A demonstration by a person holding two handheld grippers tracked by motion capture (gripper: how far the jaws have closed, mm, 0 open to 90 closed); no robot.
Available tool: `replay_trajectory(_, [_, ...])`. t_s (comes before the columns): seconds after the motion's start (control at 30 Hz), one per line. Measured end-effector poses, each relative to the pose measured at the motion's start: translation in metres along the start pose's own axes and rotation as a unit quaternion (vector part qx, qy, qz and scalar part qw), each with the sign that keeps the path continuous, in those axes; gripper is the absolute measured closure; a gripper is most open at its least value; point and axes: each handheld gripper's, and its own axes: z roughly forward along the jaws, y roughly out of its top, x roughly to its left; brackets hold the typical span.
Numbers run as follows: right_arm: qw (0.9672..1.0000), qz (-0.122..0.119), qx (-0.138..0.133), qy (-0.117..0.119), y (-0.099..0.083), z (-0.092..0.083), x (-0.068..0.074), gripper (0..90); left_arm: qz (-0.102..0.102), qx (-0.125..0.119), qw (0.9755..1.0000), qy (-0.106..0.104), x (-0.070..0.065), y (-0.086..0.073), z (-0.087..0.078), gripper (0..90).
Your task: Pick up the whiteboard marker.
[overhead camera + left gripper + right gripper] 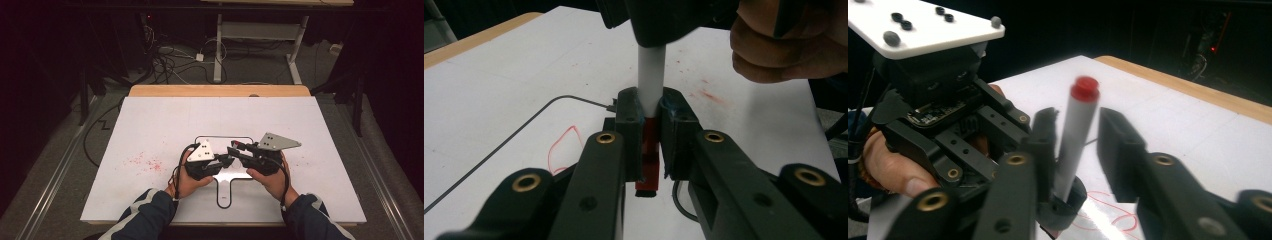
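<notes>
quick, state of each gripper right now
left gripper: shut on the marker's red cap.
right gripper: open, jaws either side of the marker, not pressing it.

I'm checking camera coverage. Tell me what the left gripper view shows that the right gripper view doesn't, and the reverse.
Left gripper view: the left gripper with its jaws shut on the marker's red cap, and a black outline on the white board. Right gripper view: the marker's red back end, a gap between the barrel and one jaw of the right gripper, and the left gripper's top plate. Both: the white barrel and a red scribble on the board.
</notes>
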Motion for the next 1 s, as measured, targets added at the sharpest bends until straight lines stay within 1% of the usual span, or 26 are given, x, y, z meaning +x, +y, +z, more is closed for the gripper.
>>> replay_trajectory(0.07, [1.0000,-0.001,-0.002,0.004,0.001,0.000,0.001,78.9,-0.002,-0.003,1.0000,-0.002,0.000,0.000,0.000,78.8])
replay_trajectory(0.2, [0.9999,-0.003,0.001,0.015,0.002,0.002,0.004,80.9,-0.002,-0.002,1.0000,-0.001,0.000,-0.002,0.000,78.6])
replay_trajectory(0.27, [0.9999,-0.007,0.005,0.010,0.002,0.003,0.005,81.0,-0.004,0.000,1.0000,0.007,0.000,-0.002,0.001,78.0])
replay_trajectory(0.3, [0.9999,-0.007,0.005,0.010,0.002,0.003,0.005,81.0,-0.004,0.002,1.0000,0.006,0.000,-0.003,0.001,78.0])
replay_trajectory(0.33, [0.9999,-0.006,0.010,0.008,0.002,0.005,0.004,81.1,-0.002,0.006,0.9999,0.012,0.000,-0.003,0.001,77.1])
replay_trajectory(0.37, [0.9999,-0.006,0.011,0.006,0.002,0.005,0.004,81.1,0.002,0.010,0.9997,0.023,0.000,-0.004,0.001,75.3])
replay_trajectory(0.4, [0.9999,-0.006,0.012,0.005,0.002,0.005,0.003,81.1,0.002,0.010,0.9997,0.023,0.000,-0.004,0.001,72.1])
replay_trajectory(0.43, [0.9999,-0.006,0.016,0.003,0.002,0.005,0.002,81.2,-0.002,0.020,0.9990,0.040,0.000,-0.005,0.001,65.3])
replay_trajectory(0.47, [0.9998,-0.009,0.020,0.000,0.003,0.005,0.002,81.2,-0.003,0.029,0.9986,0.045,0.001,-0.005,0.000,56.8])
replay_trajectory(0.5, [0.9997,-0.009,0.021,-0.001,0.003,0.005,0.001,81.2,-0.003,0.029,0.9986,0.045,0.001,-0.005,0.000,50.5])
replay_trajectory(0.53, [0.9997,-0.011,0.022,-0.002,0.004,0.005,0.000,81.2,-0.008,0.043,0.9978,0.050,0.001,-0.005,-0.005,46.2])
replay_trajectory(0.57, [0.9997,-0.011,0.022,-0.002,0.004,0.005,0.000,81.2,-0.008,0.043,0.9978,0.050,0.001,-0.005,-0.005,40.6])
replay_trajectory(0.6, [0.9996,-0.010,0.025,-0.003,0.004,0.005,-0.001,81.2,0.004,0.046,0.9957,0.080,-0.002,-0.004,-0.016,31.1])
replay_trajectory(0.63, [0.9996,-0.011,0.027,-0.005,0.004,0.004,-0.003,81.2,0.004,0.046,0.9957,0.080,-0.002,-0.004,-0.016,28.1])
replay_trajectory(0.67, [0.9996,-0.007,0.027,-0.007,0.003,0.004,-0.005,81.2,0.024,0.051,0.9933,0.101,-0.005,-0.005,-0.031,26.4])
replay_trajectory(0.7, [0.9995,-0.007,0.029,-0.008,0.003,0.004,-0.007,81.2,0.024,0.051,0.9933,0.101,-0.005,-0.005,-0.031,22.8])
replay_trajectory(0.73, [0.9995,-0.008,0.028,-0.011,0.002,0.004,-0.009,81.2,0.030,0.052,0.9924,0.108,-0.006,-0.007,-0.039,20.5])
replay_trajectory(0.77, [0.9994,-0.009,0.032,-0.013,0.001,0.004,-0.010,81.2,0.036,0.054,0.9912,0.116,-0.007,-0.009,-0.049,19.8])
replay_trajectory(0.8, [0.9992,-0.013,0.034,-0.014,0.000,0.005,-0.011,81.2,0.038,0.055,0.9901,0.124,-0.007,-0.011,-0.054,19.1])
replay_trajectory(0.83, [0.9992,-0.013,0.034,-0.014,0.000,0.005,-0.011,81.2,0.040,0.058,0.9884,0.135,-0.006,-0.014,-0.062,19.1])
replay_trajectory(0.87, [0.9987,-0.018,0.041,-0.023,-0.001,0.006,-0.012,81.2,0.037,0.061,0.9869,0.145,-0.006,-0.019,-0.069,19.1])
replay_trajectory(0.93, [0.9987,-0.018,0.041,-0.024,-0.002,0.006,-0.014,81.2,0.036,0.071,0.9830,0.166,-0.005,-0.027,-0.080,19.1])
replay_trajectory(1.0, [0.9985,-0.018,0.045,-0.026,-0.003,0.007,-0.017,81.2,0.030,0.076,0.9811,0.175,-0.003,-0.035,-0.090,19.1])
